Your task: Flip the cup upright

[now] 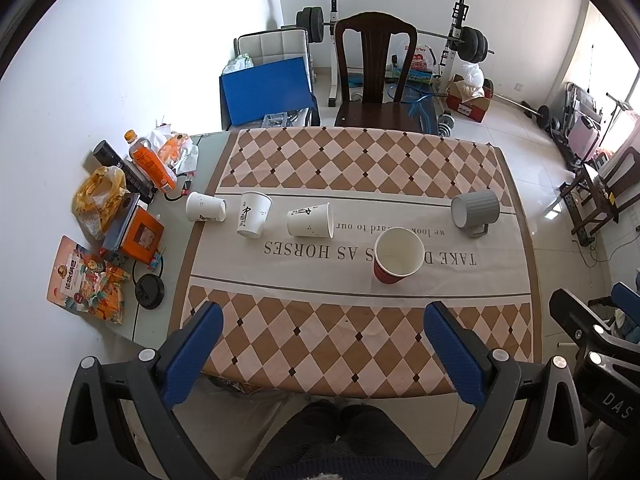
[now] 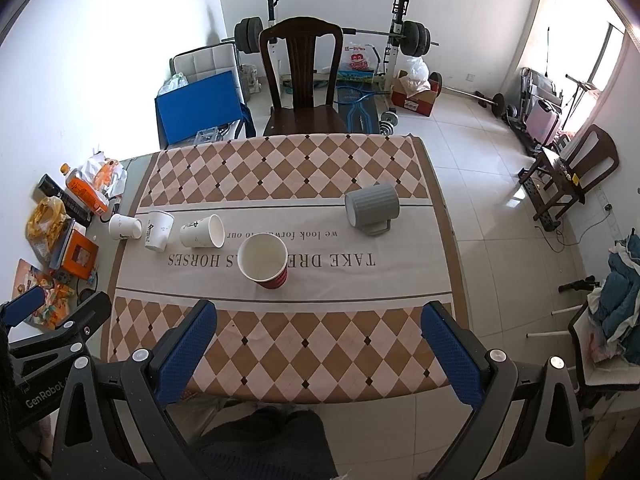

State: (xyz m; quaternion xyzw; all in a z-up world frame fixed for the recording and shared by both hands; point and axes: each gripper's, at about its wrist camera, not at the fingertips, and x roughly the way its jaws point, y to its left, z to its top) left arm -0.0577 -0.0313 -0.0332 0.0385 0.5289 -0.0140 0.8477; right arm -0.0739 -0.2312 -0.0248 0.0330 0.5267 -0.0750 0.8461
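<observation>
Left wrist view: left gripper (image 1: 322,344) spread wide above the checked tablecloth (image 1: 340,168); right gripper (image 2: 320,342) likewise; red paper cup (image 1: 397,255) upright; ribbed grey mug (image 1: 475,209) on its side.

Both wrist views look down from above the table's (image 1: 400,340) near edge, well back. They share its whole top, and the right view sits further right.

Brown-and-cream diamond-patterned tablecloth (image 1: 352,168) with printed lettering covers table. Dark wooden high-backed chair (image 1: 374,76) stands at far edge. Behind it, barbell rack with black weight plates (image 1: 472,46). Blue flat board (image 1: 266,90) leans beside white padded seat (image 1: 276,42). Orange-labelled drink bottle (image 1: 150,164), yellow plastic bag (image 1: 100,194), orange box (image 1: 142,238), black round lid (image 1: 149,291) clutter table's left side.
</observation>
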